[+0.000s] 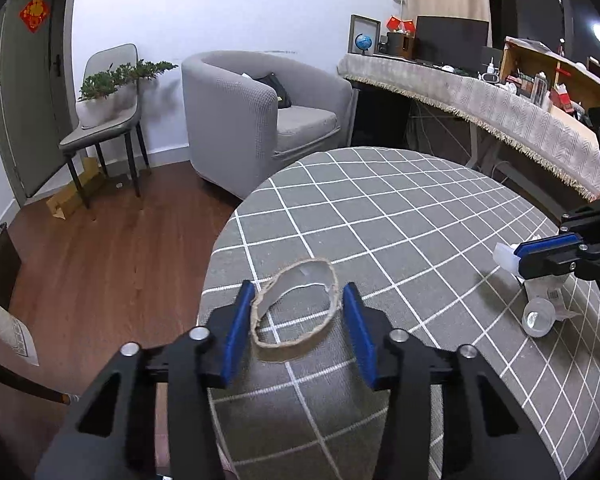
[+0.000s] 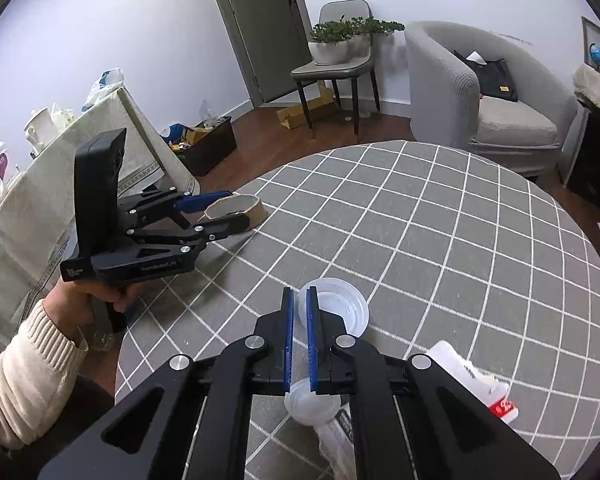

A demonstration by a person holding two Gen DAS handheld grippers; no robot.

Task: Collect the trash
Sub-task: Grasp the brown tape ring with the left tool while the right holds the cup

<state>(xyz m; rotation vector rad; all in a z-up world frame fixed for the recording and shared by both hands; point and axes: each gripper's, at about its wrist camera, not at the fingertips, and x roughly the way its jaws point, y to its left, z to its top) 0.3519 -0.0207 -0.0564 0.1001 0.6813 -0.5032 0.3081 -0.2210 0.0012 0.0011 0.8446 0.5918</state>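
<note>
A squashed brown cardboard ring (image 1: 296, 344) lies near the left edge of the round table with the grey checked cloth (image 1: 380, 216). My left gripper (image 1: 298, 304) is shut on the ring, one blue pad against each side of it. The right wrist view shows the same grip (image 2: 238, 207) on the ring (image 2: 256, 210). My right gripper (image 2: 299, 292) is shut on the rim of a white plastic lid (image 2: 340, 308), just above the cloth. Beneath it lie a clear plastic cup (image 2: 312, 402) and a white wrapper with a red label (image 2: 472, 384). From the left wrist camera, the right gripper (image 1: 518, 254) is at the table's right side.
A grey armchair (image 1: 252, 120) and a chair holding a potted plant (image 1: 108, 92) stand beyond the table on the wood floor. A long desk with a fringed cloth (image 1: 500, 108) runs along the right. A hand in a cream sleeve (image 2: 32, 356) holds the left gripper.
</note>
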